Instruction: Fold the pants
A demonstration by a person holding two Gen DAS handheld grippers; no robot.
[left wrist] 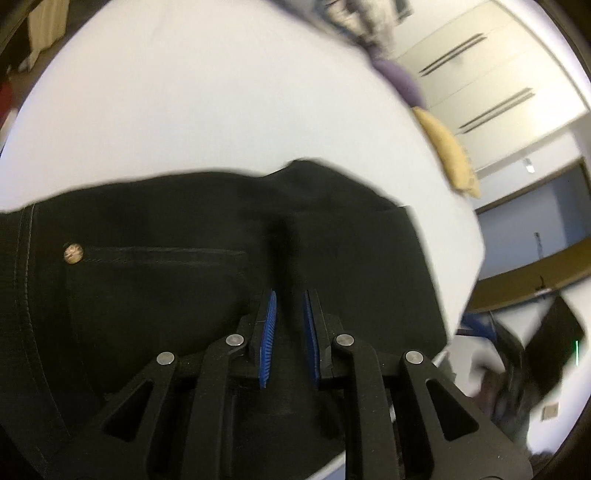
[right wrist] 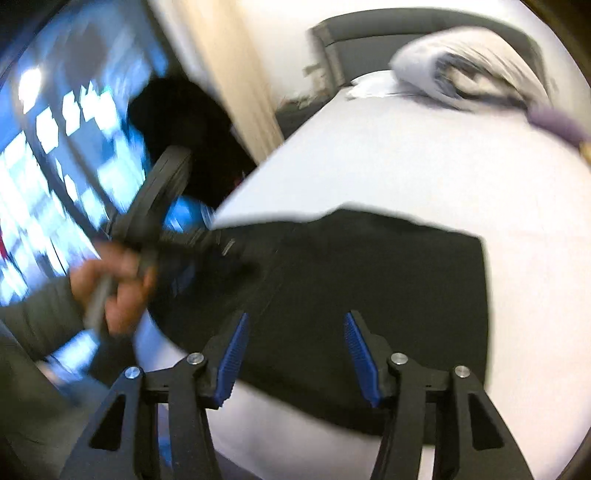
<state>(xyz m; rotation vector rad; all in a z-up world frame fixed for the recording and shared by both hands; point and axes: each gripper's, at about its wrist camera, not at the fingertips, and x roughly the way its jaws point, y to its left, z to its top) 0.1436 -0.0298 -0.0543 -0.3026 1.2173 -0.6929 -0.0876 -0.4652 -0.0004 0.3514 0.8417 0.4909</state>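
Below the left wrist camera, black pants (left wrist: 192, 266) lie folded on a white bed (left wrist: 207, 110), filling the lower half of that view. Their long axis runs left to right across the picture: the stitched waistband with a brass button (left wrist: 72, 253) sits at the left, a pocket seam runs rightward from it, and a squared folded edge ends near the bed's right side. The left gripper (left wrist: 290, 295) hovers over the middle of the cloth, its blue pads (left wrist: 269, 332) a narrow slit apart with nothing pinched between them. A yellow pillow (left wrist: 448, 151) and a purple pillow (left wrist: 402, 79) lie along the far right edge.

From the right wrist camera, the same pants (right wrist: 369, 280) stretch across the mattress (right wrist: 424, 155), one end toward the person's hand (right wrist: 114, 284) at the left, the other a straight edge at the right. The right gripper (right wrist: 295, 321) stands released, jaws wide, above the near hem and apart from it. Motion blur smears the hand and the tool it grips. A grey headboard (right wrist: 388, 29) closes the far end.
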